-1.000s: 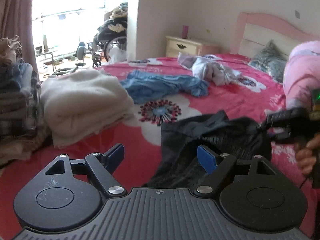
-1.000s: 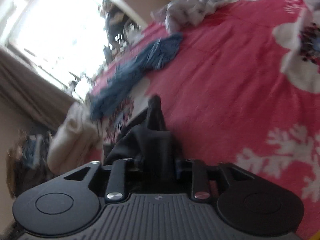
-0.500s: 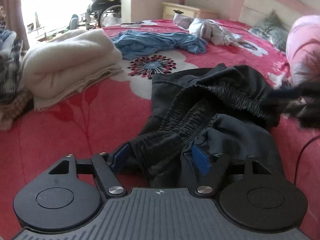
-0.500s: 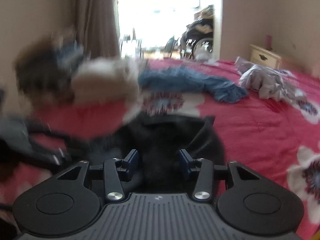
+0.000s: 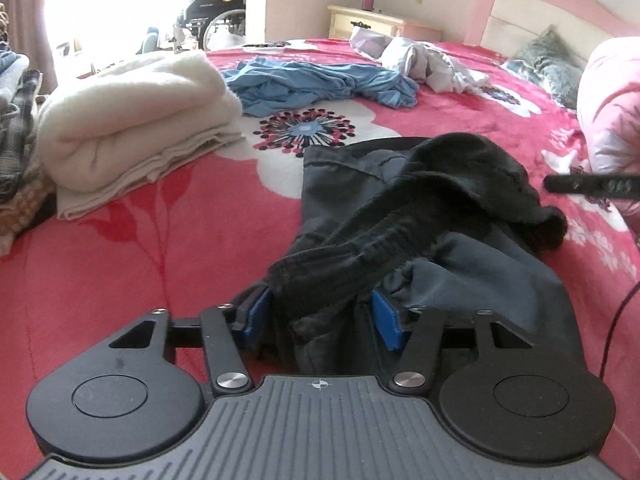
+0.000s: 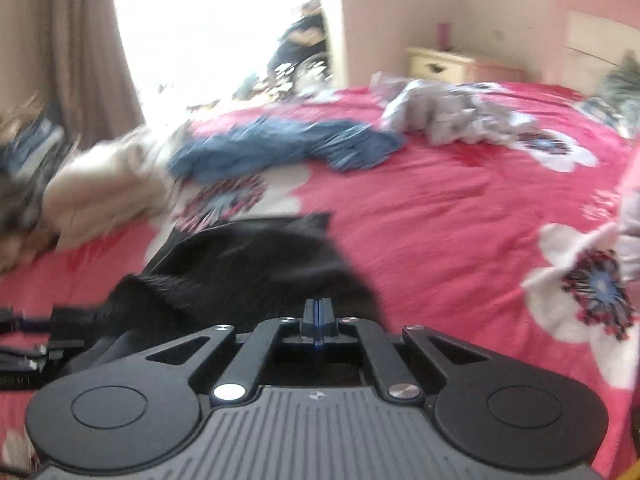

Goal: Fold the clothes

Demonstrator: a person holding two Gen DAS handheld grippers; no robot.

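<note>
Left gripper (image 5: 318,318): jaws about half apart and closing, the elastic waistband of the dark trousers (image 5: 404,216) bunched between the blue pads (image 5: 390,320); whether the pads press the cloth yet cannot be told. Right gripper (image 6: 317,316): clenched, pads flat together, nothing between them, trousers (image 6: 256,268) just ahead. Trousers: crumpled on the red floral bedspread (image 5: 160,248), near a folded cream blanket (image 5: 132,124).

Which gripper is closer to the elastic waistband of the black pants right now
Left. The left gripper has the waistband bunched between its closing fingers. The right gripper is shut with nothing in it, at the pants' far edge.
</note>
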